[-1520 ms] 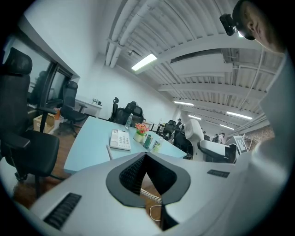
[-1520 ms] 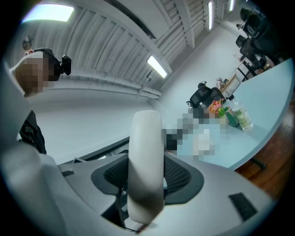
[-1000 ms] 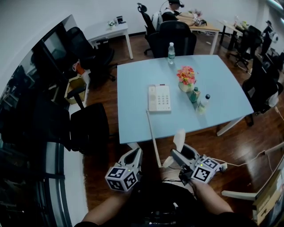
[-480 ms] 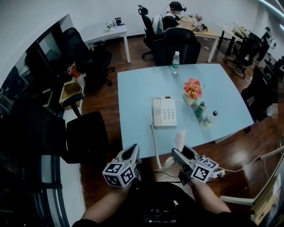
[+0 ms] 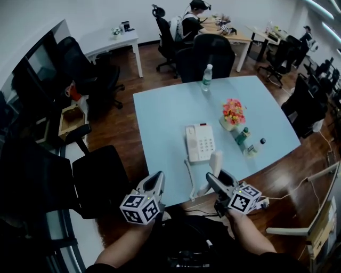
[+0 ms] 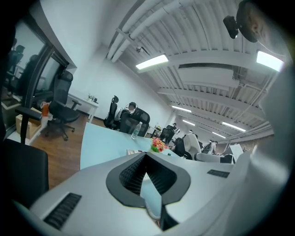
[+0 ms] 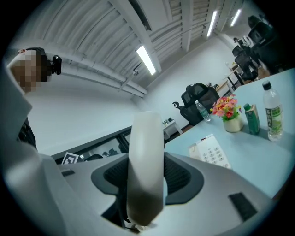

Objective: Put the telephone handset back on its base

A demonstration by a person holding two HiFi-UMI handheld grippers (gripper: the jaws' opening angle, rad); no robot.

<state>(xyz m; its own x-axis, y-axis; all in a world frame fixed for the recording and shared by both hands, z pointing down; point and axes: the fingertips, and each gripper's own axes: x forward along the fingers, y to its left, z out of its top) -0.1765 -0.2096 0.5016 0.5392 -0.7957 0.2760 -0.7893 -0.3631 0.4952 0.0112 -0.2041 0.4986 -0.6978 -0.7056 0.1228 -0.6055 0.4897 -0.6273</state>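
handset (image 7: 146,138) clamped in right tool (image 7: 147,177) | left tool (image 6: 145,159) together | head view alone shows cord (image 5: 189,178) reaching base (image 5: 200,143)

Pale grey left gripper (image 5: 157,178), matching right gripper (image 5: 214,180), black ribbed jaws, black-and-white marker cubes (image 5: 140,207), dark top (image 5: 186,244)

A pale blue bench (image 5: 160,122) fills the centre of the head view in an open-plan office with a dark wooden floor (image 5: 117,128). Right of centre, a pot of pink and orange flowers (image 5: 233,113) stands beside a green bottle (image 5: 241,136) and a clear bottle (image 5: 254,148). A water bottle (image 5: 206,77) sits at the bench's far edge, just before a black office chair (image 5: 208,53). At upper left is a white desk (image 5: 109,41); at top centre a person (image 5: 191,16) sits by a wooden desk (image 5: 234,36). Another black chair (image 5: 96,176) stands at lower left.
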